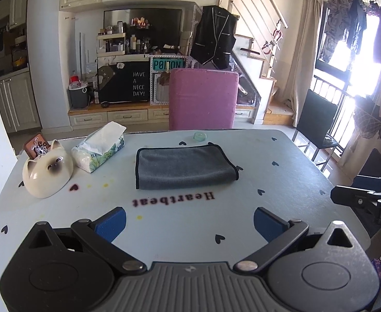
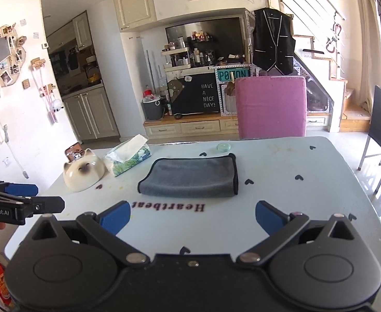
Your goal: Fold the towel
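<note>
A grey towel (image 1: 184,167) with a black hem lies folded in a flat rectangle on the pale blue table (image 1: 281,182), its fold along the near edge. It also shows in the right wrist view (image 2: 191,178). My left gripper (image 1: 189,225) is open and empty, held over the table's near edge, well short of the towel. My right gripper (image 2: 193,215) is open and empty, also short of the towel. The right gripper shows at the right edge of the left wrist view (image 1: 367,200); the left gripper shows at the left edge of the right wrist view (image 2: 21,202).
A cat-shaped ceramic bowl (image 1: 47,173) and a tissue pack (image 1: 99,148) stand left of the towel. A small green round lid (image 1: 199,136) lies behind it. A pink chair (image 1: 203,98) stands at the table's far side, a black chair (image 1: 317,119) at the right.
</note>
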`<action>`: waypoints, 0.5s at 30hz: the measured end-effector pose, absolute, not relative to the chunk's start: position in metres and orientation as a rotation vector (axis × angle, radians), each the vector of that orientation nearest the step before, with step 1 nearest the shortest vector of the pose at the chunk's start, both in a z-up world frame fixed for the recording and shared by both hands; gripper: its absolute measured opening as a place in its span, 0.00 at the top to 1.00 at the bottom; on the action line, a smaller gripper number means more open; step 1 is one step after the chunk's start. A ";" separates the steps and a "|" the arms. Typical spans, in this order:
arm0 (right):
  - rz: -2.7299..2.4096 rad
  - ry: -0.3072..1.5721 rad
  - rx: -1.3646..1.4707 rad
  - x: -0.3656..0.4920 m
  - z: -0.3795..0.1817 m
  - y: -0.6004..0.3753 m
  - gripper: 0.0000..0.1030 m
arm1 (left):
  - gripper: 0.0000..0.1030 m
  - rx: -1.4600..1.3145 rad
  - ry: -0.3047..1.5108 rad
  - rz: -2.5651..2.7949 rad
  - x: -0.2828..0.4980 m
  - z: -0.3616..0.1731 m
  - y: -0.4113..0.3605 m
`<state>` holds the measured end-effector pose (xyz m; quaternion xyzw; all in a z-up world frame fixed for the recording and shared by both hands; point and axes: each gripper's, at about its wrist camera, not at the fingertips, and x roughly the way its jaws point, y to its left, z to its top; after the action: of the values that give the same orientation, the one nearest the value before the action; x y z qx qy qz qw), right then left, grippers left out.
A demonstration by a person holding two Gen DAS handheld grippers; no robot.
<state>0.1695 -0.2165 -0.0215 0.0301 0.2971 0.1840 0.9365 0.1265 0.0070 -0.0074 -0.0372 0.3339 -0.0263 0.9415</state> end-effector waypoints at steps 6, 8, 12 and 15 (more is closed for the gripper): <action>0.376 0.599 0.053 0.147 -0.016 -0.220 0.00 | 0.00 -0.073 0.670 -0.068 0.102 -0.005 0.004; 0.377 0.591 0.048 0.139 -0.014 -0.221 0.00 | 0.00 -0.074 0.666 -0.075 0.095 -0.004 0.003; 0.382 0.593 0.044 0.127 -0.013 -0.223 0.00 | 0.00 -0.069 0.655 -0.082 0.082 -0.002 0.001; 0.374 0.599 0.029 0.119 -0.012 -0.223 0.00 | 0.00 -0.072 0.652 -0.084 0.072 -0.003 0.003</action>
<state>0.1189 -0.2230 -0.0121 0.0143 0.2932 0.1832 0.9382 0.0724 0.0027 -0.0025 -0.0352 0.3199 -0.0414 0.9459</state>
